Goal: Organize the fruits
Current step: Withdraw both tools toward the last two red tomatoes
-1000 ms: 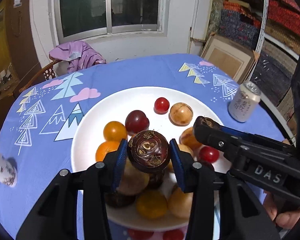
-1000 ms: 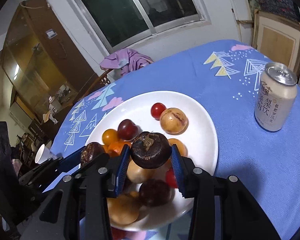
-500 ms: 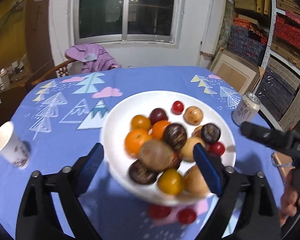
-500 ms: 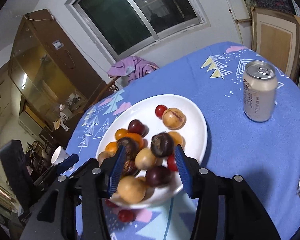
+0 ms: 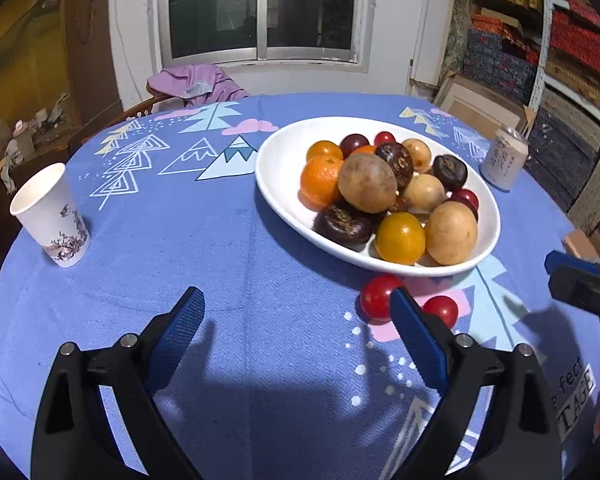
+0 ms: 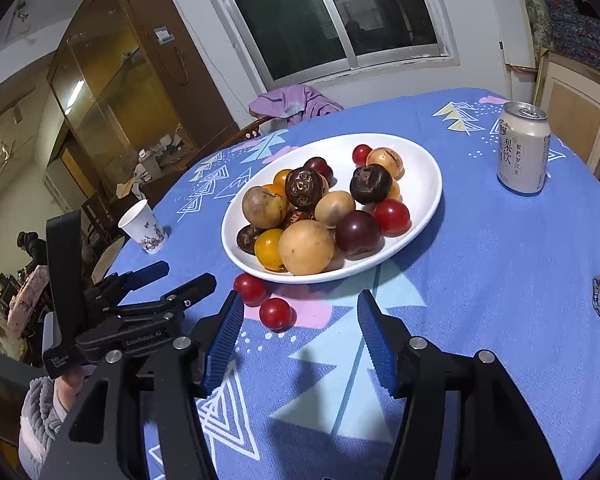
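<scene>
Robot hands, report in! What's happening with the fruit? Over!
Left gripper and right gripper open. Fruit piled on white plate. Two red tomatoes on the cloth.

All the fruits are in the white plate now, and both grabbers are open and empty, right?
Not all. Two red cherry tomatoes lie on the tablecloth just outside the white plate, as the right wrist view shows. Left gripper and right gripper are open and empty.

Evenly lit by indoor light from above, against a dark window [image 6: 332, 20]. Soft shadows thrown forward on the tablecloth [image 5: 220, 240] below the plate [image 6: 428, 184]. Sharp at centre; strongly bent, black-cornered at the edges. Faint glare on the can [image 6: 522, 152].
</scene>
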